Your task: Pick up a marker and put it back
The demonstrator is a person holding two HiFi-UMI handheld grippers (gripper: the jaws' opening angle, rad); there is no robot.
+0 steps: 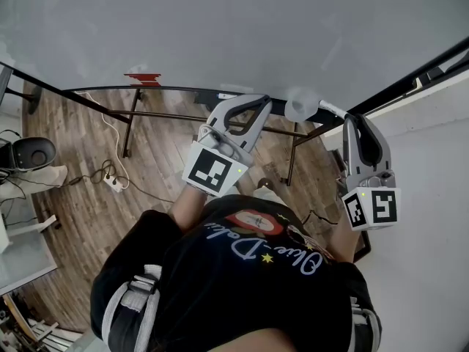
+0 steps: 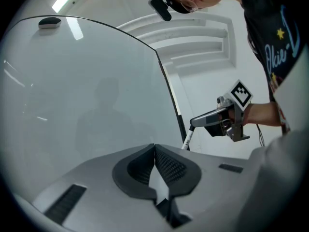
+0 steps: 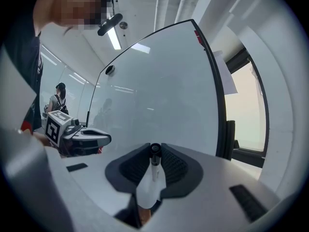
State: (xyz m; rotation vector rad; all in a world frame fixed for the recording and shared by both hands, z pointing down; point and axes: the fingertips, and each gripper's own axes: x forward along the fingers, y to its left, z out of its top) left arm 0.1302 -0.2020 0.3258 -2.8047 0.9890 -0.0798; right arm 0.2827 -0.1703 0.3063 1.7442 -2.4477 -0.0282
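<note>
A white marker with a black cap (image 3: 154, 164) stands upright between the pads of my right gripper (image 3: 154, 153), which is shut on it. In the left gripper view the marker (image 2: 186, 139) hangs from the right gripper (image 2: 194, 122), close to the whiteboard's black edge. In the head view the right gripper (image 1: 350, 121) is held up at the right, with the marker (image 1: 331, 108) pointing toward the whiteboard (image 1: 220, 28). My left gripper (image 2: 154, 148) is shut with nothing in it. It is raised before the board (image 2: 87, 91), to the left of the right gripper.
The whiteboard (image 3: 164, 91) fills the space ahead. It stands on a black frame with legs (image 1: 128, 127) on a wooden floor. A red item (image 1: 144, 79) sits at the board's lower edge. Cables and a power strip (image 1: 111, 182) lie on the floor. A person (image 3: 58, 99) stands far behind.
</note>
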